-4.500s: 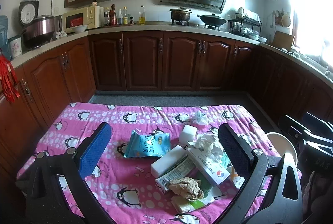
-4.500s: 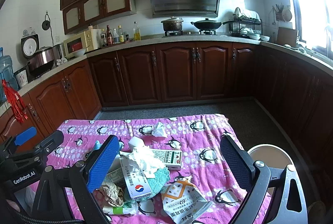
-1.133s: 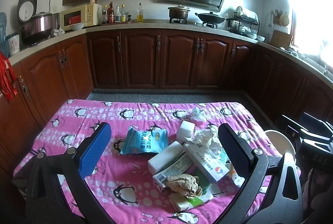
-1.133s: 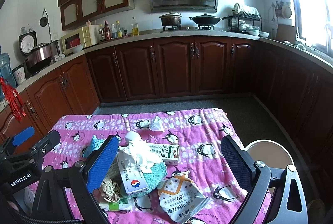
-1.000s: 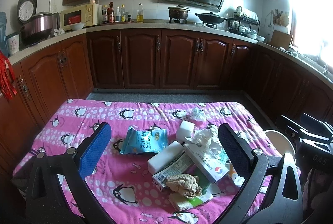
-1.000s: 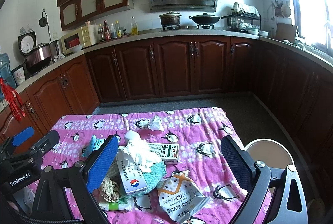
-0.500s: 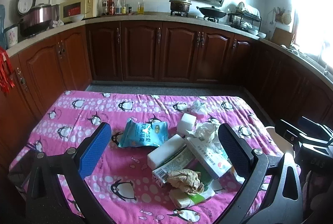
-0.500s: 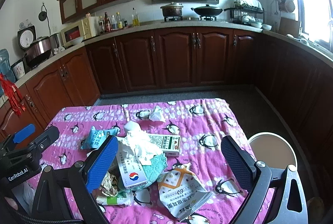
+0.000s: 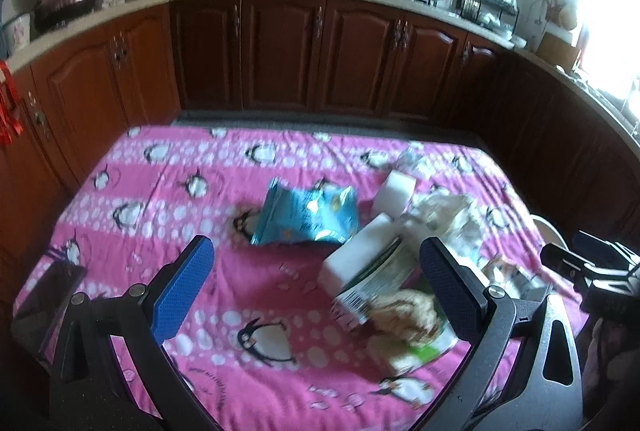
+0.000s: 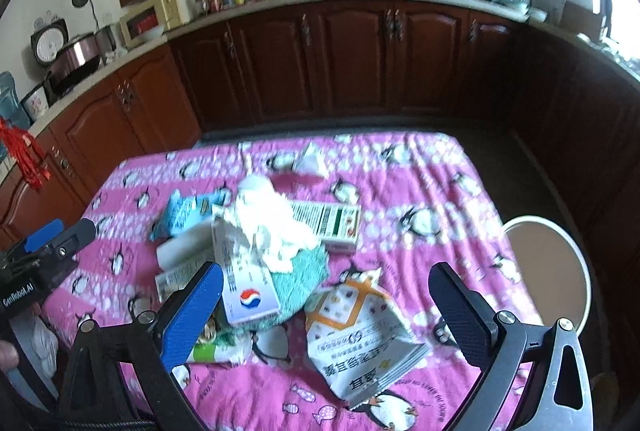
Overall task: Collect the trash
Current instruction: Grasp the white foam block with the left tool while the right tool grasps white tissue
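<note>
Dark wood kitchen cabinets (image 9: 280, 51), pink penguin tablecloth (image 10: 420, 191) strewn with trash, left gripper (image 9: 316, 283) and right gripper (image 10: 326, 307) fingers wide, empty

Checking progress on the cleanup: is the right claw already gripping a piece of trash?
No: the right claw is open and empty above the white-and-orange torn paper bag on the pink penguin-print tablecloth.

A teal cloth (image 10: 304, 283) lies mostly buried under tissue (image 10: 272, 227) and a carton (image 10: 244, 283)
</note>
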Motion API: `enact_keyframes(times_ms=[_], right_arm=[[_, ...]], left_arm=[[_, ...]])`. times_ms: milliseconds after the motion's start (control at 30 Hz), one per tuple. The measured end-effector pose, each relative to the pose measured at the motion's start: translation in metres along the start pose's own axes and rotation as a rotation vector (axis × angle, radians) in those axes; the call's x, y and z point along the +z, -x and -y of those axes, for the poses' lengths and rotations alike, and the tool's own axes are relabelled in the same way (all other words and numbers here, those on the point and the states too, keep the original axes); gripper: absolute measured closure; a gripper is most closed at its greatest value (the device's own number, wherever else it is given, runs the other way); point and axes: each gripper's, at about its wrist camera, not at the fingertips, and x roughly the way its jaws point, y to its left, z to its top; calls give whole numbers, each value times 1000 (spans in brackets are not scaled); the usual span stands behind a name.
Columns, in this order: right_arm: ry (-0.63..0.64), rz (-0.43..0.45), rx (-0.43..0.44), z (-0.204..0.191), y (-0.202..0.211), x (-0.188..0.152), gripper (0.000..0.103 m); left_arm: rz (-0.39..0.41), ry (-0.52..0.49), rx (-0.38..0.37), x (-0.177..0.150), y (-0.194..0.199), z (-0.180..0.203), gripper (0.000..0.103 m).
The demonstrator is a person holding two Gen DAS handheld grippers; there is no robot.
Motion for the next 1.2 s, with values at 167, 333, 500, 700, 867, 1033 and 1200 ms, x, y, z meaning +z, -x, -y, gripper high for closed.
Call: enact_keyframes(times_ms=[167, 333, 500, 700, 867, 1033, 1200], right_arm=[[-5, -44, 83, -3, -21, 4, 8], [22, -78, 143, -19, -51, 20, 9], [-40, -169, 237, -20, -98, 31, 41], [-136, -169, 298, -2, -109, 36, 75], [-145, -139, 298, 12, -90, 38, 78], [-127, -138, 301, 19, -84, 36, 78], [-115, -158, 309, 17, -88, 33, 79]], left_arm=[[-95, -13, -55, -5, -18, -8, 1], [-140, -25, -74, -7, -36, -6, 1], [-176, -61, -75, -6, -52, -1, 1], [-232, -95, -81, 4, -84, 1, 13], [-305, -156, -137, 11, -110, 12, 16], [-340, -226, -123, 13, -128, 24, 20], [-409, -172, -158, 14, -149, 17, 48]])
